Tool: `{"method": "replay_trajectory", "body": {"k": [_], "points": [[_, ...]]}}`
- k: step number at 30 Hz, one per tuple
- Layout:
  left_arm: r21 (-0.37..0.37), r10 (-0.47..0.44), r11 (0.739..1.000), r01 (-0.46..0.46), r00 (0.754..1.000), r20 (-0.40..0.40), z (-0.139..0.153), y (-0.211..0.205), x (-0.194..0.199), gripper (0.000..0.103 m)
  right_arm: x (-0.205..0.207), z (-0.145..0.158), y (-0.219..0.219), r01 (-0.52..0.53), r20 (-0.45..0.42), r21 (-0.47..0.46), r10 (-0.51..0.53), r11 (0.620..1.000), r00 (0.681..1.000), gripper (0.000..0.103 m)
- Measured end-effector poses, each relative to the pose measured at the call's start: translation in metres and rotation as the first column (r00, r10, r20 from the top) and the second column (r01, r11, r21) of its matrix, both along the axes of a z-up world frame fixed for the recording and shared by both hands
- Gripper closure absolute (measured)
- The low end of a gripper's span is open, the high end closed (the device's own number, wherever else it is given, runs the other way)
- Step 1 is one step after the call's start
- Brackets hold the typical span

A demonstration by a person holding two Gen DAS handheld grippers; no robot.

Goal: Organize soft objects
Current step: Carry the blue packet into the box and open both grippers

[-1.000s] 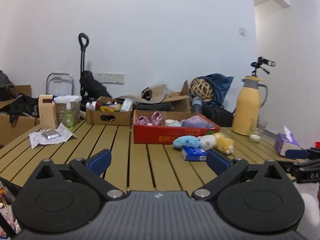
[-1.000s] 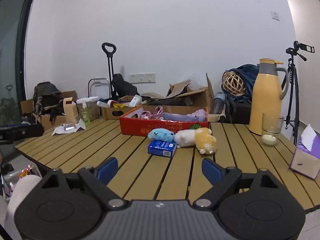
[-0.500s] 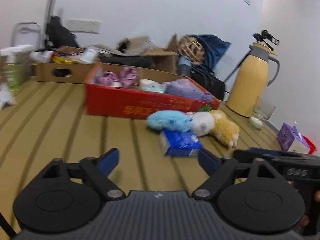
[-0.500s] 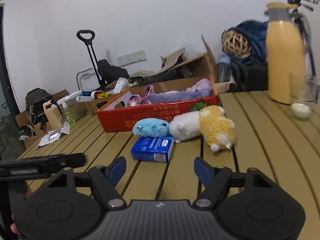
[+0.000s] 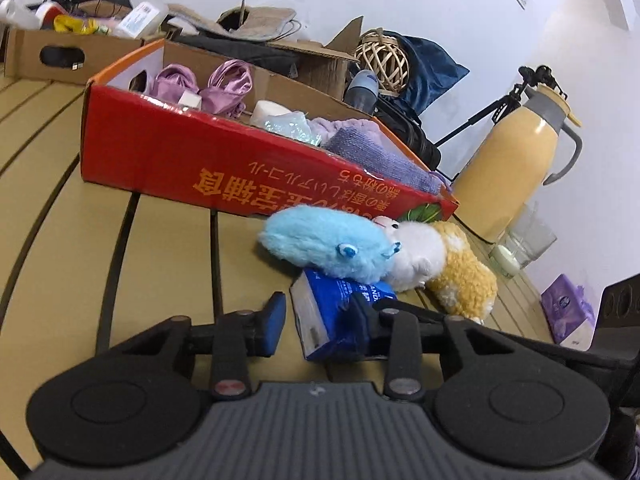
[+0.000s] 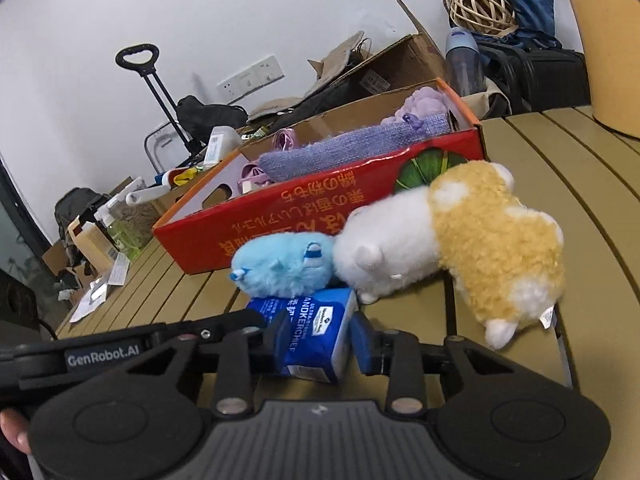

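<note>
A blue tissue pack (image 5: 334, 316) lies on the slatted table in front of a red cardboard box (image 5: 224, 168) that holds purple cloths. A light blue plush (image 5: 328, 246) rests against the pack, with a white and yellow plush (image 5: 444, 264) beside it. My left gripper (image 5: 318, 318) is open, its jaws on either side of the pack's near end. My right gripper (image 6: 318, 336) also straddles the tissue pack (image 6: 316, 330), its pads close to the pack's sides. The blue plush (image 6: 284, 266) and the white and yellow plush (image 6: 452, 236) lie just beyond.
A yellow thermos jug (image 5: 516, 160) and a glass (image 5: 524, 244) stand right of the box. A purple tissue box (image 5: 568, 312) sits at the far right. A brown carton (image 5: 72, 52) with clutter is behind on the left. The left gripper's body (image 6: 104, 354) crosses the right wrist view.
Both grippers have moved forward and down to the blue tissue pack. Their jaws have narrowed around it.
</note>
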State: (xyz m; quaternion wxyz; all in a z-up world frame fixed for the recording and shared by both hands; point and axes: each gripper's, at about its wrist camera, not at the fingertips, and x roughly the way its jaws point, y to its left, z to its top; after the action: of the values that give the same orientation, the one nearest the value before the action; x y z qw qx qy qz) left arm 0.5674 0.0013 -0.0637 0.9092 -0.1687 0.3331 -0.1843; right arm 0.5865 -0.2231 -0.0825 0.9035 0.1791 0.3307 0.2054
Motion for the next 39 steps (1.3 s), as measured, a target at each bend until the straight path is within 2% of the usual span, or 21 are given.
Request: {"method": "replay_trajectory", "body": {"k": [3,9,13,19,24,26,29,32,36,39], "points": [[0.003,-0.018,1.0,0.018,1.0,0.019,0.001,-0.003,-0.002,0.079,0.0,-0.001,0.0,-0.005,0.015,-0.002,0.005,1.0,1.0,0.072],[0.008,-0.021,1.0,0.021,0.999,0.033,0.004,-0.005,-0.006,0.08,-0.01,0.002,-0.002,0.024,0.034,-0.001,-0.024,1.0,0.999,0.079],[0.019,-0.022,1.0,0.021,0.998,0.059,0.008,-0.007,-0.029,0.08,-0.034,0.008,-0.004,0.014,0.052,-0.006,-0.013,1.0,0.999,0.083],[0.005,-0.008,1.0,0.007,0.987,0.161,0.02,-0.007,-0.072,0.08,-0.075,0.024,-0.003,0.018,0.164,-0.008,-0.017,1.0,0.986,0.083],[-0.04,0.031,0.999,-0.022,0.97,0.242,0.06,0.002,-0.073,0.08,-0.08,0.064,0.008,0.037,0.283,-0.011,-0.032,0.999,0.959,0.083],[-0.059,0.051,0.998,-0.036,0.961,0.271,0.08,0.008,-0.06,0.08,-0.065,0.087,0.016,0.041,0.322,-0.029,-0.029,0.999,0.946,0.083],[-0.076,0.086,0.995,-0.066,0.952,0.295,0.106,0.022,-0.024,0.08,-0.02,0.118,0.031,0.013,0.351,-0.06,0.009,0.998,0.936,0.083],[-0.061,0.093,0.995,-0.079,0.954,0.283,0.116,0.038,0.022,0.079,0.039,0.135,0.051,-0.018,0.336,-0.092,0.048,0.996,0.941,0.083],[-0.052,0.111,0.993,-0.102,0.971,0.21,0.107,0.057,0.098,0.079,0.115,0.124,0.074,-0.01,0.262,-0.11,0.038,0.994,0.964,0.083],[-0.044,0.114,0.993,-0.109,0.982,0.148,0.085,0.064,0.145,0.079,0.172,0.097,0.086,0.013,0.138,-0.124,0.005,0.992,0.99,0.083]]}}
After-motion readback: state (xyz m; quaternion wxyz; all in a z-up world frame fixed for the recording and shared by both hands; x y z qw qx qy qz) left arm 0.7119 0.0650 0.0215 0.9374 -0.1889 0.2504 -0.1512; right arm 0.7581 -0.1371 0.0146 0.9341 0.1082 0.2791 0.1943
